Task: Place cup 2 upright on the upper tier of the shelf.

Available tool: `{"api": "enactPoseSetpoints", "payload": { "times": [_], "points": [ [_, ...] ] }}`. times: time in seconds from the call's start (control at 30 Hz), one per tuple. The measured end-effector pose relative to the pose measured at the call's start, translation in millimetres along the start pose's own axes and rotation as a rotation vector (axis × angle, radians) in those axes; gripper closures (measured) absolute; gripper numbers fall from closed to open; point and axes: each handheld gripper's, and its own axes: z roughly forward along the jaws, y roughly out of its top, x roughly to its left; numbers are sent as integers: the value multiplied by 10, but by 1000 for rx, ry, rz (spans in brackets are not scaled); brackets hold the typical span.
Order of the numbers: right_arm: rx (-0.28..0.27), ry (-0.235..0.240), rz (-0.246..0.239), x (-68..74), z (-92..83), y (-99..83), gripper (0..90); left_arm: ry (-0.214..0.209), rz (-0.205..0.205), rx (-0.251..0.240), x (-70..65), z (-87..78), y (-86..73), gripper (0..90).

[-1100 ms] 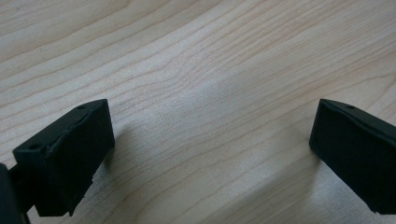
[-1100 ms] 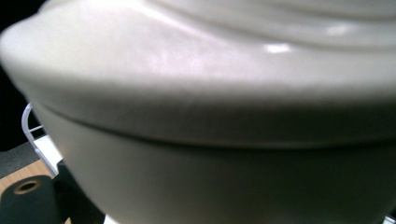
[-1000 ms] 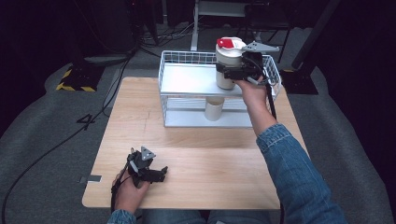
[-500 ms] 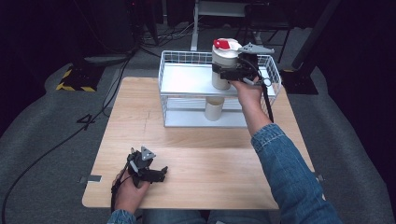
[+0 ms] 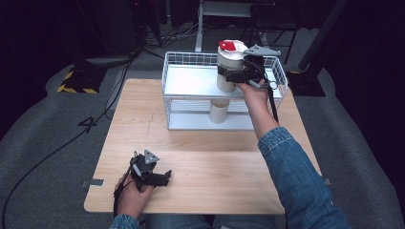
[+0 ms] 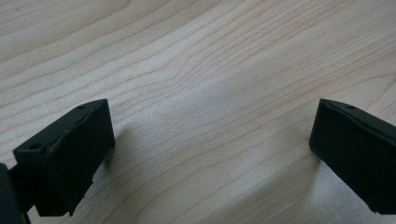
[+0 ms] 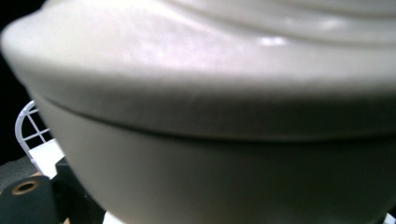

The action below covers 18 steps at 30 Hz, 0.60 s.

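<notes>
A cream canister (image 5: 227,58) with a red lid (image 5: 230,46) stands at the right of the upper shelf of a white wire rack (image 5: 191,81). My right gripper (image 5: 228,72) reaches in from the right and is shut on the canister's body. Its jaws have just been opening a little, with the canister still between them. Up close, the canister (image 7: 224,154) sits right in front of the right gripper view's camera. My left gripper (image 5: 165,177) rests on the wooden table (image 5: 215,162) at the front left, open, with bare wood between its jaws (image 6: 210,154).
A second cream cylinder (image 5: 219,112) stands on the rack's lower shelf, below the held canister. The rack sits at the table's far edge. Dark floor, cables and stands surround the table.
My right hand has carried the canister slightly left and down over the upper shelf. My left gripper has not moved.
</notes>
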Motion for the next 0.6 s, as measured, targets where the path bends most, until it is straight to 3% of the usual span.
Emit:
{"api": "enactPoseSetpoints", "payload": {
  "times": [0.47,0.6],
  "points": [
    [1,-8,-19,5,-12,5,92,-1,0,0,0,0,0,5],
    [-3,-24,-25,21,-40,18,41,-1,-5,-1,-3,1,0,6]
  ]
}}
